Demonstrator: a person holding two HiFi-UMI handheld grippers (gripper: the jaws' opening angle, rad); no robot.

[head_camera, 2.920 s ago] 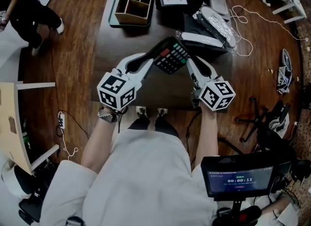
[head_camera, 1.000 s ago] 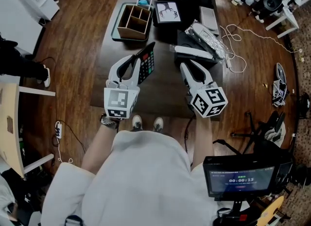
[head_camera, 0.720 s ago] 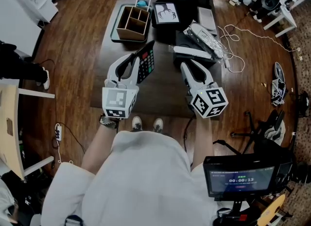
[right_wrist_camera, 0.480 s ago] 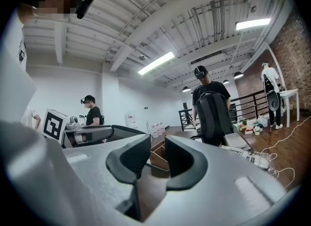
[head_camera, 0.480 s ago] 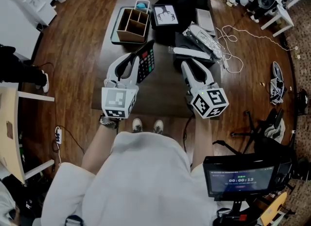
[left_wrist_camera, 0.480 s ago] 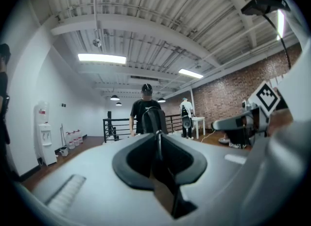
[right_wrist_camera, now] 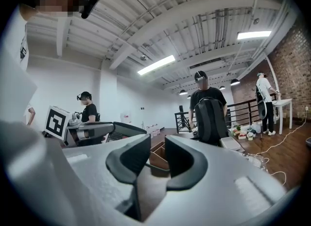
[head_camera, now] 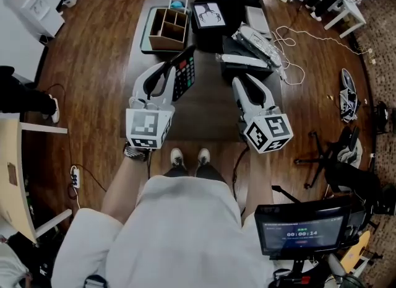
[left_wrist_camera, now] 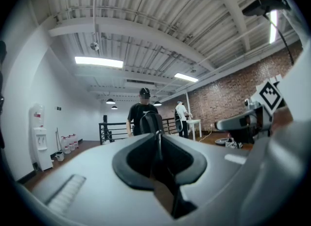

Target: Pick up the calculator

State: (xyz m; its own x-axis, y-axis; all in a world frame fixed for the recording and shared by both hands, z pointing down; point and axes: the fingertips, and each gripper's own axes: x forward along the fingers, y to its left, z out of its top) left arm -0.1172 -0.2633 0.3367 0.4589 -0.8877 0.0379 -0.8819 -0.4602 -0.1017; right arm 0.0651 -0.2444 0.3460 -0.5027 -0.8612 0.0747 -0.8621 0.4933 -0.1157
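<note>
Where the left claw (head_camera: 171,70) meets its load, its 2 jaws are clamped on the calculator (head_camera: 184,73). The left gripper view shows the calculator as a thin dark edge standing upright in the narrow slot between the pads. In the head view the calculator is tipped up on edge, with its keys turned toward the right claw (head_camera: 239,82). It is held clear of the table (head_camera: 210,116), above the table's left half, touching only the left claw.

The right claw has its 2 jaws apart with a plain gap between them. Nothing sits in that gap and the pads touch nothing. This claw is held level over the right half of the table, apart from the calculator.

Beyond the left claw, at the far end of the table, a wooden organiser (head_camera: 167,23) with several compartments stands in a shallow tray (head_camera: 143,30). A picture (head_camera: 209,14) of a dark branching figure lies just beside it. To the right of these is a heap of silvery and white items (head_camera: 257,42). A white cord (head_camera: 297,33) loops over the wood floor (head_camera: 93,64) beside the table. At the near table edge, 2 shoes (head_camera: 177,157) of the person show side by side.
</note>
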